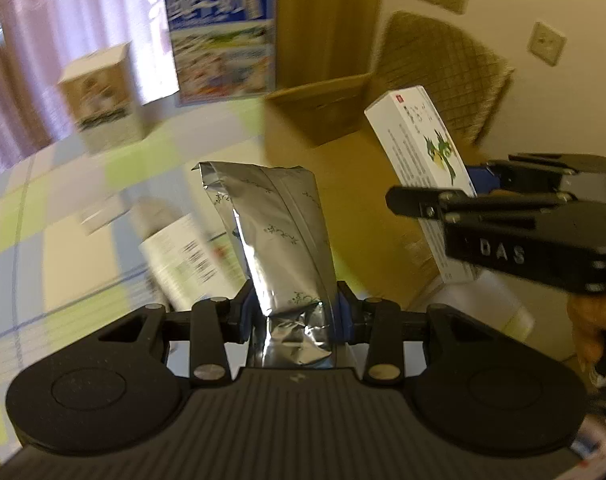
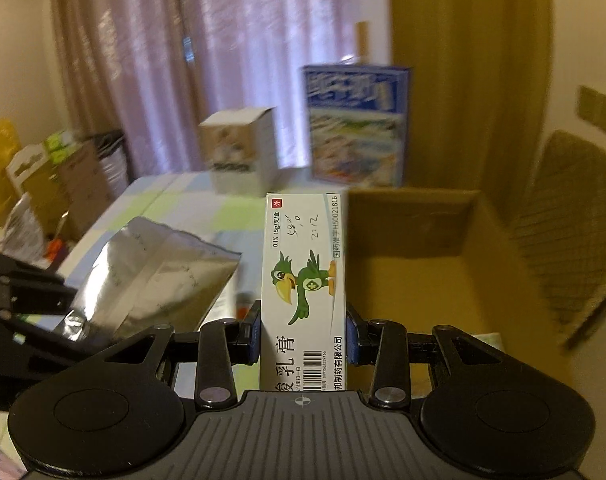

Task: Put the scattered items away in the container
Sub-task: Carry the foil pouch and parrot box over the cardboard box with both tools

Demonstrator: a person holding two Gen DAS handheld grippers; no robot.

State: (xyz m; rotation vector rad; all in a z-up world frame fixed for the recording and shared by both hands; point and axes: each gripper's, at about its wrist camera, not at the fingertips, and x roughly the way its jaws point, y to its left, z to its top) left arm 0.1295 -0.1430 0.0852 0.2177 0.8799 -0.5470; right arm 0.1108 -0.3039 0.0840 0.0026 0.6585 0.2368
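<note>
The left claw (image 1: 295, 316), clamped on a crinkled silver foil pouch (image 1: 271, 232), and the right claw (image 2: 303, 336), clamped on a white parrot-printed carton (image 2: 303, 276), may collide above the brown cardboard box (image 2: 423, 264) at two o'clock.

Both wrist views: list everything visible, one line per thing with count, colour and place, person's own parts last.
foil pouch: 1, silver, clamped in the left claw, off the table.
ointment box: 1, white with green bird, clamped in the right claw.
cardboard box: 1, brown, open, right of the table.
table: 1, green, blue and white checked cloth.
small carton: 1, white and tan, far table end.
tall carton: 1, blue, beside the small carton.
chair: 1, tan quilted, behind the cardboard box.
curtain: 1, pinkish, back wall.
left claw: 1, black.
right claw: 1, black.
</note>
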